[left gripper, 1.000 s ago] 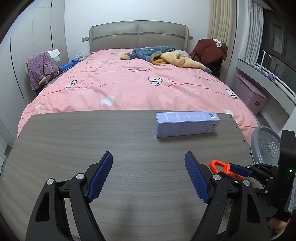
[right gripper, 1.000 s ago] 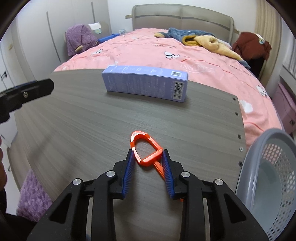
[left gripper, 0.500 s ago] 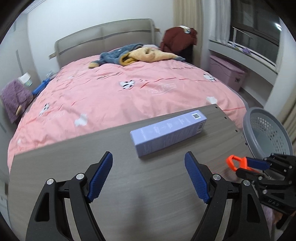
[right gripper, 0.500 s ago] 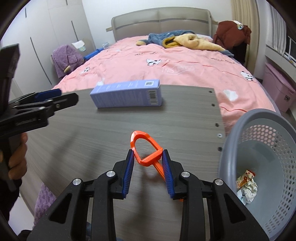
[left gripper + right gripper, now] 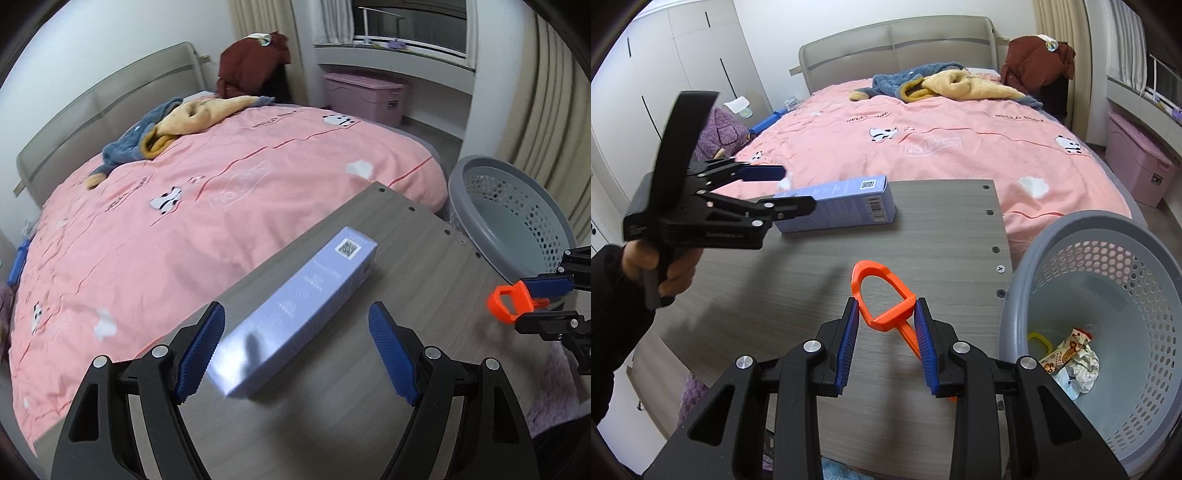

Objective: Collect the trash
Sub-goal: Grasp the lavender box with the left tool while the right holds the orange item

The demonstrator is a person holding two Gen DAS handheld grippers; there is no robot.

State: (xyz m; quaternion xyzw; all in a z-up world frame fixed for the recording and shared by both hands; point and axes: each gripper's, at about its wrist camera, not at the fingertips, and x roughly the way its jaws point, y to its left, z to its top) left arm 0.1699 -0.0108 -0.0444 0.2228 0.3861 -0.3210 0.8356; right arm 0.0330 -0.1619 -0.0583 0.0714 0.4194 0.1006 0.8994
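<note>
Right tongs clamp the orange plastic clip; left tongs stand wide apart around the lavender box.

The right gripper [image 5: 885, 334] pinches the orange plastic loop-handled clip [image 5: 882, 297] between both blue pads above the grey wood-grain table [image 5: 942, 236], just left of the grey perforated plastic basket [image 5: 1108, 258] (crumpled wrappers [image 5: 1071, 360] lie inside). The left gripper [image 5: 293, 350] has its jaws spread, the near end of the long lavender cardboard box [image 5: 299, 310] lying on the table between the fingers; contact cannot be told. A pink bed [image 5: 942, 147] lies beyond the table's far edge.
</note>
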